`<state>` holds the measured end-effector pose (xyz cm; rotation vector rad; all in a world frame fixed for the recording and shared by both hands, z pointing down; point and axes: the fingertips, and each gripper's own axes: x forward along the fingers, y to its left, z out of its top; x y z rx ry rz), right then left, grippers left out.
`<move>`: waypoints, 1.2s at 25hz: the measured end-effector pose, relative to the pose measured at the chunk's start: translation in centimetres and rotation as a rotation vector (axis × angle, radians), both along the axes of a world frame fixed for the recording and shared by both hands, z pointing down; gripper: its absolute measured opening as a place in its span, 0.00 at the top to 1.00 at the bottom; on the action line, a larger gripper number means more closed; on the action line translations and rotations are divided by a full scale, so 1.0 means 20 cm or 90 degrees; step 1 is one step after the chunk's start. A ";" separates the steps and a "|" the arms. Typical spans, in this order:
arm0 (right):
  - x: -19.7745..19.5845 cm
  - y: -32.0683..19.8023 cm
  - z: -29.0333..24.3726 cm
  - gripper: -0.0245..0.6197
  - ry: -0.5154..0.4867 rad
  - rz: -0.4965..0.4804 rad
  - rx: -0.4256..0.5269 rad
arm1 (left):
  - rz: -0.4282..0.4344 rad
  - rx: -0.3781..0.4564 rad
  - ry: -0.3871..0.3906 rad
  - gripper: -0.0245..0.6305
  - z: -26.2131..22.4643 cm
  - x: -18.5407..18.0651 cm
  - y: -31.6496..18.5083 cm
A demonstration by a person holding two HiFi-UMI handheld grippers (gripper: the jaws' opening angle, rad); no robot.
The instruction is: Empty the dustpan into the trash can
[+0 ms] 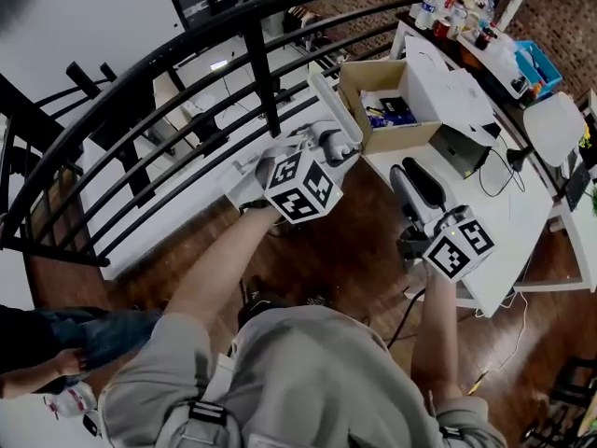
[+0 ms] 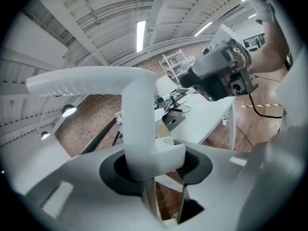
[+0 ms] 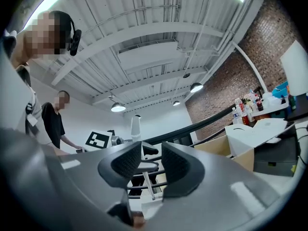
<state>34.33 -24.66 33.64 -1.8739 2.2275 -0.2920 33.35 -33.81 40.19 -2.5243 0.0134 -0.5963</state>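
Tight quarters here: the left gripper (image 1: pixel 328 143) sits close beside the black curved metal railing (image 1: pixel 187 40). The edge of the white table (image 1: pixel 508 222) is just to its right, and only a strip of dark wooden floor (image 1: pixel 345 250) lies open between rail and table. Its jaws are clamped on the white plastic dustpan handle (image 2: pixel 139 114), the upright post pinned between the black pads and the long grip bending off to the left overhead. In the head view that white piece pokes out near a corner of the open brown cardboard box (image 1: pixel 403 138), which sits on the table's end by the railing. The pan's body I can't make out in any view. The right gripper (image 1: pixel 412 177) hangs at the table's edge, apart from the left one, jaws spread and nothing between the pads. Its own view looks level through that gap to the railing and adds the ceiling, a round hanging lamp (image 3: pixel 118 107) and a person in a black shirt (image 3: pixel 53 124) at the left. Only the left gripper view shows the right gripper side-on, above the table.
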 end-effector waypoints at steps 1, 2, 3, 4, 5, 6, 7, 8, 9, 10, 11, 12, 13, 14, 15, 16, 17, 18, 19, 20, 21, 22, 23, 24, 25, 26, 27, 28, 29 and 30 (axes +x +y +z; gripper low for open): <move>-0.03 -0.02 0.00 0.77 0.000 -0.007 0.003 | -0.023 -0.003 0.012 0.69 -0.04 -0.07 -0.09; -0.06 -0.03 -0.01 0.77 0.000 -0.014 0.004 | -0.048 -0.007 0.026 0.69 -0.09 -0.14 -0.17; -0.10 -0.05 -0.01 0.77 0.001 -0.022 0.005 | -0.074 -0.012 0.041 0.69 -0.13 -0.22 -0.26; -0.14 -0.07 -0.01 0.77 0.002 -0.030 0.005 | -0.101 -0.017 0.057 0.69 -0.18 -0.31 -0.35; -0.19 -0.10 -0.01 0.77 0.003 -0.038 0.005 | -0.128 -0.023 0.076 0.69 -0.22 -0.41 -0.43; -0.24 -0.13 -0.01 0.77 0.004 -0.046 0.004 | -0.153 -0.029 0.096 0.69 -0.26 -0.51 -0.51; -0.30 -0.16 -0.01 0.78 0.003 -0.054 0.002 | -0.176 -0.035 0.116 0.69 -0.30 -0.61 -0.58; -0.35 -0.19 -0.01 0.78 0.002 -0.062 0.000 | -0.196 -0.042 0.136 0.69 -0.33 -0.71 -0.64; -0.42 -0.21 -0.01 0.78 0.001 -0.070 -0.003 | -0.214 -0.049 0.155 0.69 -0.36 -0.81 -0.69; -0.48 -0.24 0.00 0.78 0.001 -0.080 -0.007 | -0.232 -0.056 0.174 0.69 -0.38 -0.91 -0.75; -0.55 -0.27 0.00 0.79 0.004 -0.094 -0.012 | -0.253 -0.064 0.192 0.69 -0.41 -1.01 -0.80; -0.63 -0.29 -0.01 0.79 0.008 -0.109 -0.017 | -0.277 -0.073 0.210 0.69 -0.43 -1.11 -0.86; -0.70 -0.32 -0.01 0.79 0.013 -0.124 -0.023 | -0.305 -0.083 0.227 0.69 -0.45 -1.20 -0.91; -0.76 -0.34 -0.01 0.79 0.017 -0.135 -0.026 | -0.331 -0.092 0.238 0.69 -0.47 -1.30 -0.96; -0.82 -0.35 -0.02 0.79 0.019 -0.142 -0.028 | -0.354 -0.100 0.245 0.69 -0.49 -1.38 -1.00; -0.88 -0.37 -0.02 0.79 0.019 -0.146 -0.029 | -0.371 -0.109 0.249 0.69 -0.51 -1.46 -1.03; -0.93 -0.37 -0.02 0.79 0.019 -0.149 -0.031 | -0.384 -0.118 0.253 0.69 -0.52 -1.54 -1.05; -0.97 -0.38 -0.02 0.80 0.021 -0.152 -0.033 | -0.395 -0.125 0.259 0.69 -0.53 -1.61 -1.06; -1.02 -0.39 -0.02 0.80 0.022 -0.155 -0.037 | -0.405 -0.131 0.264 0.69 -0.54 -1.67 -1.05; -1.05 -0.40 -0.01 0.80 0.022 -0.158 -0.040 | -0.415 -0.136 0.268 0.69 -0.55 -1.73 -1.04; -1.09 -0.40 0.00 0.80 0.022 -0.161 -0.043 | -0.424 -0.140 0.271 0.69 -0.56 -1.79 -1.03; -1.12 -0.41 0.00 0.80 0.022 -0.164 -0.045 | -0.432 -0.143 0.273 0.69 -0.57 -1.83 -1.01; -1.15 -0.42 0.01 0.80 0.022 -0.168 -0.046 | -0.437 -0.147 0.277 0.69 -0.56 -1.87 -0.99; -1.18 -0.43 0.02 0.80 0.021 -0.171 -0.045 | -0.442 -0.150 0.284 0.69 -0.56 -1.91 -0.97; -1.21 -0.44 0.03 0.80 0.019 -0.174 -0.045 | -0.447 -0.153 0.291 0.69 -0.54 -1.95 -0.96; -1.24 -0.45 0.04 0.80 0.018 -0.178 -0.047 | -0.453 -0.156 0.300 0.69 -0.52 -2.00 -0.94; -1.28 -0.46 0.05 0.80 0.017 -0.182 -0.051 | -0.461 -0.159 0.308 0.69 -0.49 -2.04 -0.94; -1.31 -0.46 0.07 0.80 0.017 -0.187 -0.056 | -0.469 -0.163 0.315 0.69 -0.46 -2.08 -0.93; -1.34 -0.47 0.09 0.80 0.017 -0.191 -0.062 | -0.476 -0.168 0.323 0.69 -0.42 -2.13 -0.93; -1.36 -0.48 0.11 0.80 0.016 -0.193 -0.068 | -0.482 -0.173 0.332 0.69 -0.38 -2.17 -0.93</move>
